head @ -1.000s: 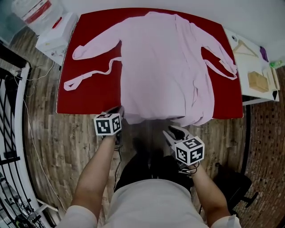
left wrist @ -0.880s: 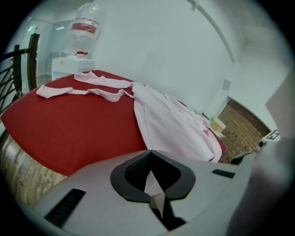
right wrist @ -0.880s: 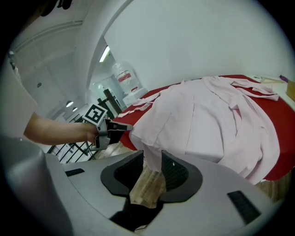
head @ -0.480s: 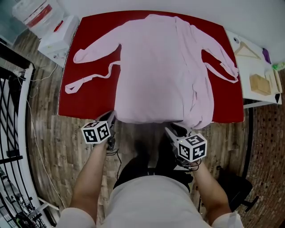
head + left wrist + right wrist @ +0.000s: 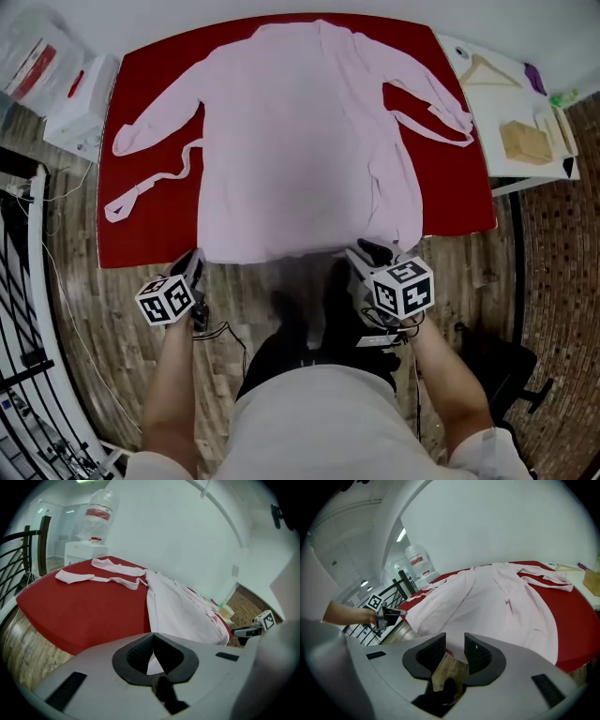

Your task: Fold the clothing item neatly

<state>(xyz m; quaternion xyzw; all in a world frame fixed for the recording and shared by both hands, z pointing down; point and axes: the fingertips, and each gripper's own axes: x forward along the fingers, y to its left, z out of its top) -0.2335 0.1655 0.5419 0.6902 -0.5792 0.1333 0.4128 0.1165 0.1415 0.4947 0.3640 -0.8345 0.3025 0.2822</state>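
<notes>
Red cloth covers the table point(image 5: 141, 239), and at its left a loose belt point(image 5: 150, 183) trails from the pink robe point(image 5: 300, 141), just below the outstretched left sleeve point(image 5: 155, 117). At the near edge the left gripper point(image 5: 195, 258) sits at the left corner of the robe's hem; its jaws are pressed fully together and, going by the pale fabric that runs right into their tips in the left gripper view, they appear to pinch that corner. The robe lies spread flat over the middle of the table, collar at the far side and hem hanging slightly over the near edge. Its right sleeve point(image 5: 436, 103) is also out to the side. The right gripper point(image 5: 367, 251) hovers just beside the hem's right corner with its jaws partly apart and only floor showing between them, so it holds nothing. I judge the task barely begun: the garment is laid out but no fold is made, and sleeves, belt and body all remain
</notes>
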